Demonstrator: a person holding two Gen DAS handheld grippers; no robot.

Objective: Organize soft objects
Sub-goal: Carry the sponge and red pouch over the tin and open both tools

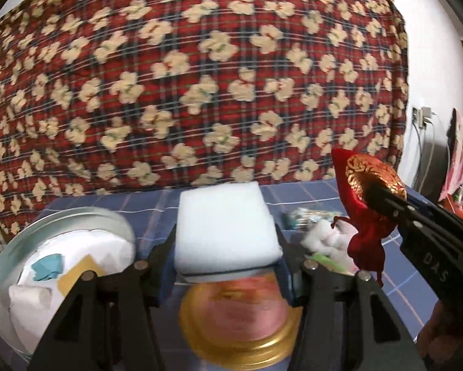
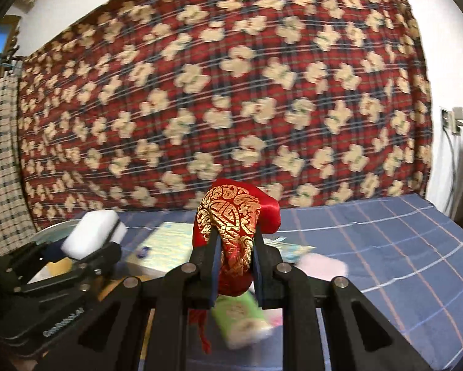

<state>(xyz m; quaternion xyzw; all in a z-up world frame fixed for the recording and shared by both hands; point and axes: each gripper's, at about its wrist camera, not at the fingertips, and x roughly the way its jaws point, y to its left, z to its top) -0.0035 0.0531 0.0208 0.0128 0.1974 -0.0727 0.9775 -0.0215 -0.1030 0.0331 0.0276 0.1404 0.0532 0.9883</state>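
Two loads: both hands are carrying, one soft thing each.
Left wrist view: left gripper clamps the white sponge, long axis pointing ahead; round metal tin lies just left, nearer this hand.
Right wrist view: right gripper pinches the red pouch upright above the blue checked bedsheet; the tin sits far left.
Pose: both point slightly downward.

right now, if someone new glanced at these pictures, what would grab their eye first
The red and gold pouch, pinched in the right gripper above the blue cloth, stands out most. Next is the white sponge clamped in the left gripper, beside a metal tray of scraps. Behind both hangs a big red quilt.
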